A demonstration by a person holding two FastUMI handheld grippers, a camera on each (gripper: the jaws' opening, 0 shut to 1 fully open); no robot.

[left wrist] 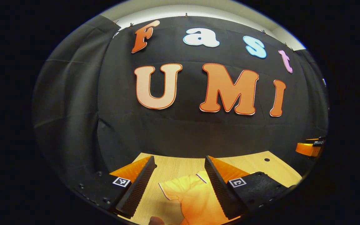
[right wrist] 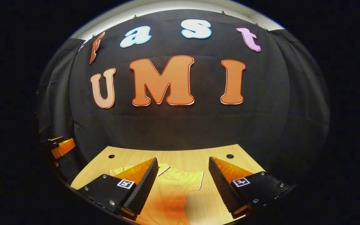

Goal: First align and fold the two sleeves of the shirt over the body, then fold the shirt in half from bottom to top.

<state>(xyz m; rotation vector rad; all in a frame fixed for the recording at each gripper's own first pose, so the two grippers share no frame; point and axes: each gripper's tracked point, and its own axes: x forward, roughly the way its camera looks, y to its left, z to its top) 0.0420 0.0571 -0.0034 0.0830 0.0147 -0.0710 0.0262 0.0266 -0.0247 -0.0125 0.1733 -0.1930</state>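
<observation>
A yellow-to-orange shirt [right wrist: 170, 193] lies flat, sleeves spread, at the frame's bottom centre in both views.

Shirt [right wrist: 170, 190] yellow fading to orange; table [right wrist: 180, 156] light wood grain.

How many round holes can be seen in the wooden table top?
2. In the right gripper view, one hole lies near the far left corner of the table, another hole near the far right. The shirt or grippers may hide others.
</observation>
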